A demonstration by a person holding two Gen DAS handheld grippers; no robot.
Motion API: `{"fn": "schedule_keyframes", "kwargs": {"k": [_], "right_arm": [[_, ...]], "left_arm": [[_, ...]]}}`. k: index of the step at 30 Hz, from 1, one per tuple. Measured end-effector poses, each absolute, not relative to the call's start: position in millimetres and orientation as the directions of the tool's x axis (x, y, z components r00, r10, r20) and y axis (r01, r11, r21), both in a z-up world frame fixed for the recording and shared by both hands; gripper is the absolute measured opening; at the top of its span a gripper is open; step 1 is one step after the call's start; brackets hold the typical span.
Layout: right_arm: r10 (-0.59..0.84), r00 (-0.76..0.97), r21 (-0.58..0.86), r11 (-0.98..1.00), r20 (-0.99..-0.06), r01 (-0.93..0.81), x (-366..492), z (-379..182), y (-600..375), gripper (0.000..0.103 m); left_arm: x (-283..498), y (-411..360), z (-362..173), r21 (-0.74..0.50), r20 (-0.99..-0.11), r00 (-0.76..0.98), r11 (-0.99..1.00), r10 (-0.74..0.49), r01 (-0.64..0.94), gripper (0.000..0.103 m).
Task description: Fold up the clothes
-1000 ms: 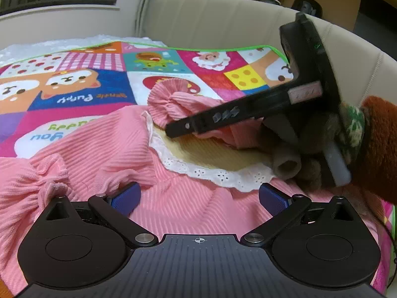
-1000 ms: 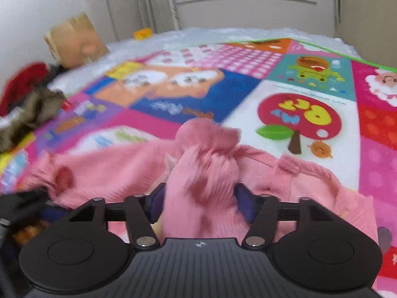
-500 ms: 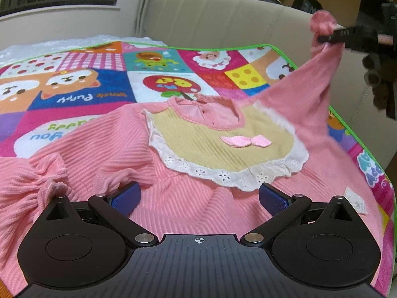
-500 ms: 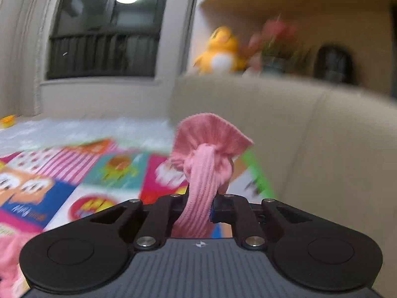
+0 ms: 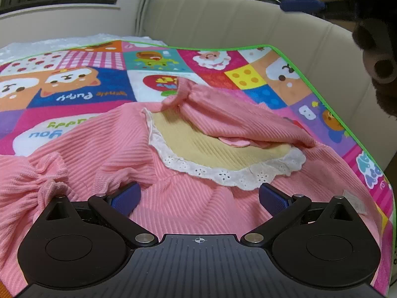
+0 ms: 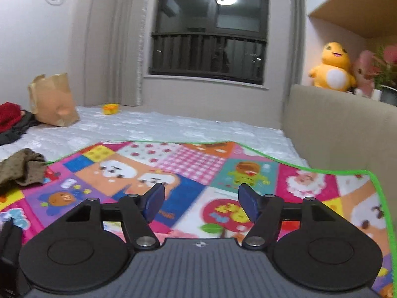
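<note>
Pink ribbed knit top (image 5: 188, 198) with one yellow, lace-edged bib is lying spread on the patchwork cartoon play mat (image 5: 104, 92), one sleeve (image 5: 238, 119) lying folded across the bib. Upside-down lettering on the mat is reading "gentle puppy". The mat's green-piped edge is running close beside the beige padded headboard (image 5: 248, 22), while white bedding is lying open beyond. The left gripper (image 5: 198, 196) is hovering wide open over the hem, nothing pinched. The right gripper (image 6: 201, 203) is opening, empty, above the mat. Two plush toys (image 6: 332, 69) are sitting on the ledge.
</note>
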State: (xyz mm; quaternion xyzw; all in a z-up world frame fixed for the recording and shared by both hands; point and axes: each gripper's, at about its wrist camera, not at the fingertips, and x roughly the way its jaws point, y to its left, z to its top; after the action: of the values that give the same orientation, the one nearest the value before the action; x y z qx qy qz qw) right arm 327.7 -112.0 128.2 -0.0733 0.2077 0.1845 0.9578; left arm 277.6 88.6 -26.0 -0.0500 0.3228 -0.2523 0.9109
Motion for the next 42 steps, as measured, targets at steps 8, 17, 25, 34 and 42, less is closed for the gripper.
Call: {"fn": "schedule_keyframes", "kwargs": {"k": [8,17,25,34,42], "right_arm": [[0.353,0.747,-0.085,0.875,-0.563,-0.477,374,60,-112,0.053],[0.428,0.615,0.015,0.828,-0.662,-0.560,404,13,-93,0.010],[0.287,0.845,-0.132,0.915,-0.451,-0.382,366,84,-102,0.007],[0.613,0.566,0.198,0.755,-0.551,-0.625,357,83,-65,0.034],[0.604,0.348,0.151,0.622,-0.717,-0.768,348,87,-5,0.055]], "left_arm": [[277,89,-26,-0.252,-0.565,0.662,0.867,-0.492,0.429,0.103],[279,90,-26,-0.265,-0.562,0.658,0.862,-0.502,0.431,0.103],[268,106,4,-0.342,-0.459,0.685,0.824,-0.566,0.452,0.103],[255,110,24,-0.392,-0.426,0.693,0.809,-0.582,0.439,0.103],[215,2,-8,-0.125,-0.579,0.524,0.704,-0.624,0.699,0.103]]}}
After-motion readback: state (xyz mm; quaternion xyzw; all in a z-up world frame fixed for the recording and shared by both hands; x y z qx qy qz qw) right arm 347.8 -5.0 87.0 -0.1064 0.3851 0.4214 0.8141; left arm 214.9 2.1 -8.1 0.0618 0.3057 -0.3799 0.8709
